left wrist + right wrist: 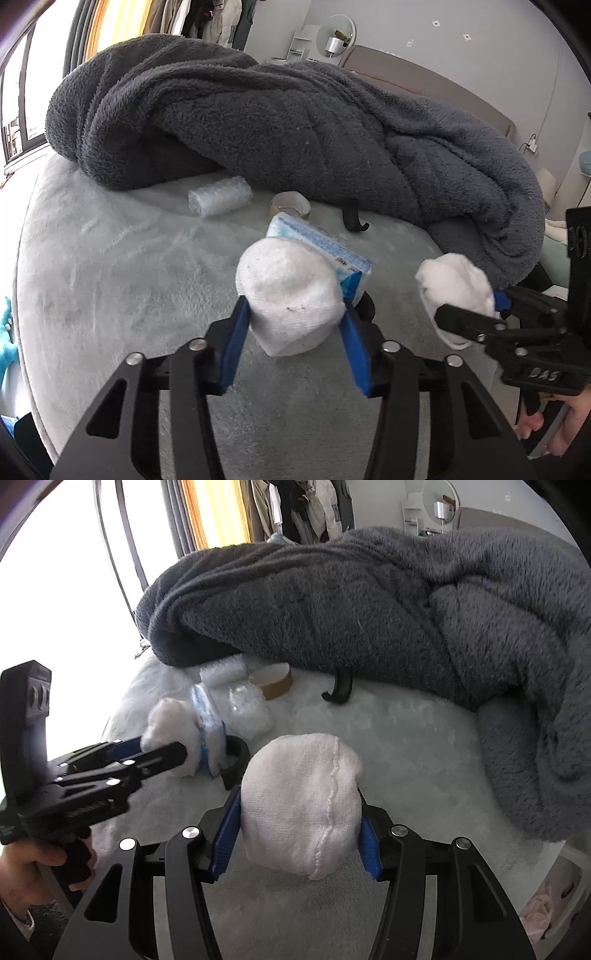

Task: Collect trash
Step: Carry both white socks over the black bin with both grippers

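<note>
**Securing the packet before lifting**

Left gripper [293, 295] clamped on a balled white knitted sock [284, 280], with the blue-and-white plastic tissue packet [317, 240] pressed against its right finger; hard to tell whether the packet is truly pinched. Right gripper [301, 805] closed around a second white sock ball [299, 775].

Remaining trash on the pale fluffy bedspread [129, 277], just before the dark grey fleece blanket [295, 110]: a clear bubble-wrap roll [219, 195] and a brown cardboard tape ring [291, 205].

Check the packet's hold first, lift slowly, keep clear of the blanket's edge.
</note>
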A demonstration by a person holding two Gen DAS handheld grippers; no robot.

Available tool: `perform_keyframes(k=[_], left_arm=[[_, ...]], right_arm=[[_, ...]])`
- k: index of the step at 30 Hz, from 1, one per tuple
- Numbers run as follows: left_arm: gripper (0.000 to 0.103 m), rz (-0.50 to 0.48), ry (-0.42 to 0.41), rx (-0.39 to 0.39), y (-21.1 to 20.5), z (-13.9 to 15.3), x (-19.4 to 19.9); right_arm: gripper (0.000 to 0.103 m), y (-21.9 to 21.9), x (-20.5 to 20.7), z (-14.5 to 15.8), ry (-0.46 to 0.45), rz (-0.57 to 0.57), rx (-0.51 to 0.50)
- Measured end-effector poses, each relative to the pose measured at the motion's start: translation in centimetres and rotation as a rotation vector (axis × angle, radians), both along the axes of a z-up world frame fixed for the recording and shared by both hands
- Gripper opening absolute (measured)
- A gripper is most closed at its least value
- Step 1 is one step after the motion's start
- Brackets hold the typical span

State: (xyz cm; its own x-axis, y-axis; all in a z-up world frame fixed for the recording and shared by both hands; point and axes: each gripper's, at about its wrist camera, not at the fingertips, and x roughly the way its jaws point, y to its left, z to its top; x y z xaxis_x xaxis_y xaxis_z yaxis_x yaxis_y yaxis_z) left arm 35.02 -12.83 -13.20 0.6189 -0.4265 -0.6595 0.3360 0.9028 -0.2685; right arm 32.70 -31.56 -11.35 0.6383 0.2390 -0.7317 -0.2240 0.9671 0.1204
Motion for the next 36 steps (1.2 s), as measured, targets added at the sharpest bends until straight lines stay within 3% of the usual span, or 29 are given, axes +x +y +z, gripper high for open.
perform_keyframes(k=[4, 16, 29, 36], left_arm=[[0.039, -0.011, -0.01, -0.008, 0.3, 0.2, -0.1], [0.038, -0.027, -0.014, 0.062, 1.2, 0.8, -1.1], [0.038, 0.09, 0.054, 0.019, 6.0, 0.7, -2.6], [0.038, 0.176, 0.064, 0.044, 9.8, 0.8, -4.5]], right_arm=[[0.056, 0.6, -0.2, 1.2, -0.009, 0.012, -0.025], [0.056, 3.9, 1.6, 4.2, -0.044, 0.08, 0.005], [0.056, 8.4, 1.9, 5.0, -0.018, 0.122, 0.085], [0.056, 11.6, 0.3, 5.5, -0.037, 0.164, 0.108]])
